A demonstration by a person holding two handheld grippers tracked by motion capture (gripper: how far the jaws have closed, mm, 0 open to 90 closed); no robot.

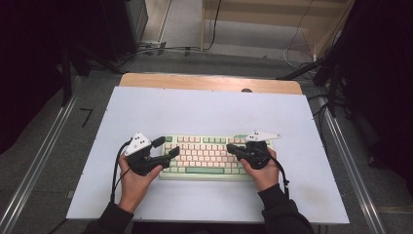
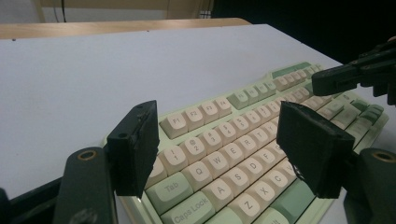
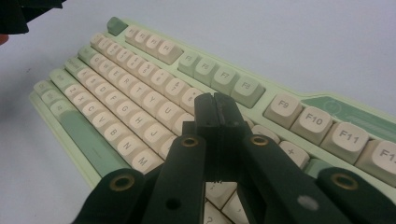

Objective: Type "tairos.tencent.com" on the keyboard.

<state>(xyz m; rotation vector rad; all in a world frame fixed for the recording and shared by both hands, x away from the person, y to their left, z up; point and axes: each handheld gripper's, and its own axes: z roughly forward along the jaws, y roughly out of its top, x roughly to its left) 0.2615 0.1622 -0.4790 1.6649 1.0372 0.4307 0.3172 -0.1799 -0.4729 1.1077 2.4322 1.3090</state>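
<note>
Table top: a pale, bluish-white sheet (image 1: 204,109) covers the work area; it is matte and plain, with a few small dark dots along its edges; a strip of bare wood (image 1: 209,82) shows along its far edge
Keyboard: a green-and-cream keyboard (image 1: 204,156) lies flat on the sheet, nearer the person's edge than the far edge, roughly centred left to right; cream letter keys, green modifier keys and a green space bar
Left gripper: the left gripper (image 1: 165,147) hangs at the keyboard's left end; in the left gripper view its fingers (image 2: 133,147) stand wide apart with nothing between them, above the Tab and Caps Lock corner (image 2: 173,191)
Right gripper: the right gripper (image 1: 230,147) sits over the keyboard's right half; in the right gripper view its fingers (image 3: 217,112) are pressed together with nothing between them, tips just above the upper key rows; whether they touch a key I cannot tell
Hands: a hand in a dark sleeve holds each gripper from the near edge; a cable (image 1: 116,170) trails from the left one
Room: grey floor around the table; metal rails (image 1: 44,151) run along both sides; loose cables (image 1: 160,48) lie on the floor beyond the far edge; a light wooden frame (image 1: 272,19) stands at the back; dark shapes fill both upper corners
</note>
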